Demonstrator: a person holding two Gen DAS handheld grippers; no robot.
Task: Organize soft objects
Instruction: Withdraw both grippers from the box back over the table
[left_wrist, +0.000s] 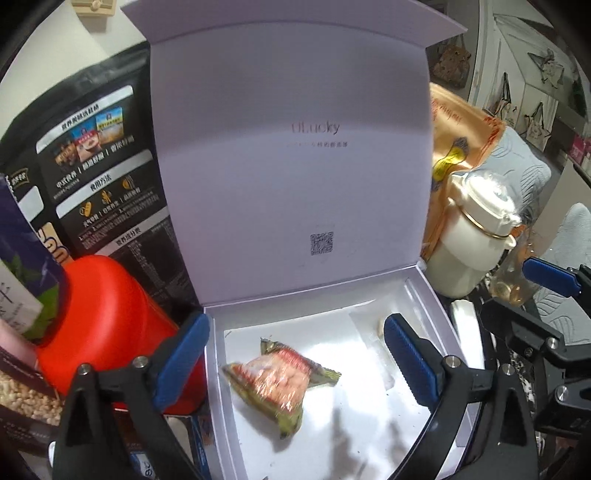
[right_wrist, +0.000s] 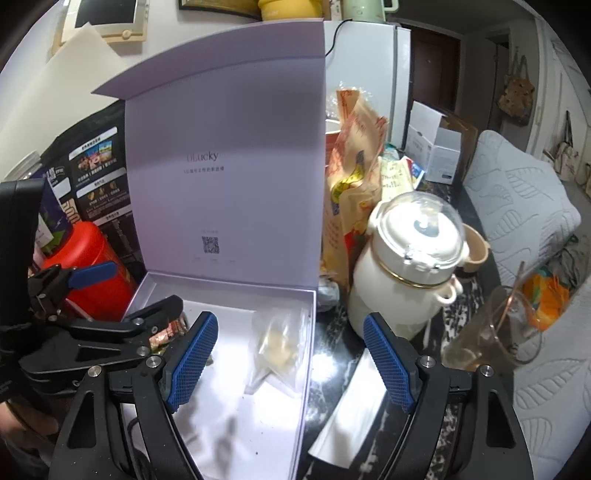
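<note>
Left wrist view first: a red can (left_wrist: 110, 317) stands at the left, in front of a black bag (left_wrist: 103, 177) with pictures on it. Next to the can is a white box (left_wrist: 439, 317) with its tall lid (left_wrist: 291, 177) standing up. The left claw (left_wrist: 295, 365) hangs over the box with its blue pads wide apart and nothing in them. Under it, a snack packet (left_wrist: 280, 384) in red and green wrap lies on the box floor, touching no pad. A little clear bag (left_wrist: 376, 336) lies at the right side of the box. Past the box stands a white pot (left_wrist: 469, 240) with a clear dome top.

Right wrist view: the left claw shows at the left edge. The right claw (right_wrist: 291, 362) is open too and holds nothing. Its left pad is over the box and its right pad is over the dark counter (right_wrist: 336, 332). The clear bag lies in the box between them. A glass cup (right_wrist: 495, 332) stands at the right, near the white pot.
</note>
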